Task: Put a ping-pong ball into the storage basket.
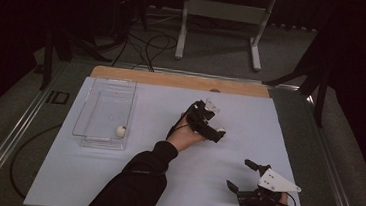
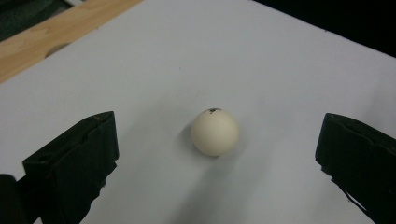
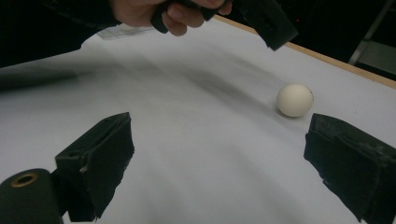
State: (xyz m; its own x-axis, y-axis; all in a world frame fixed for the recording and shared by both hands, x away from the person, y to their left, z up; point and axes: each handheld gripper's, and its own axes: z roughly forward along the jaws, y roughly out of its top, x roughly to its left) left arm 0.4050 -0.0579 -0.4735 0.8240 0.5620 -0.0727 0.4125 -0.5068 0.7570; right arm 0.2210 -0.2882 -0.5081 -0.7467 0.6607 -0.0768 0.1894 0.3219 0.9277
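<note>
A cream ball [image 2: 215, 132] with a small dark mark on top rests on the white table surface [image 2: 261, 51], between the wide-apart jaws of my left gripper [image 2: 217, 150] and touching neither. In the high view this ball [image 1: 221, 130] lies at the tip of the left gripper [image 1: 214, 123], held in a hand whose dark sleeve reaches in from the bottom. My right gripper [image 1: 241, 175] stands open near the front right edge with nothing in it. From the right gripper [image 3: 219, 123] the ball [image 3: 294, 100] lies farther off, beyond the right jaw.
A clear plastic tray [image 1: 82, 109] sits at the table's left with a second cream ball [image 1: 120, 130] in its near corner. A wooden strip [image 1: 173, 79] runs along the far edge. A metal stand [image 1: 224, 11] and cables [image 1: 146, 44] are on the floor behind.
</note>
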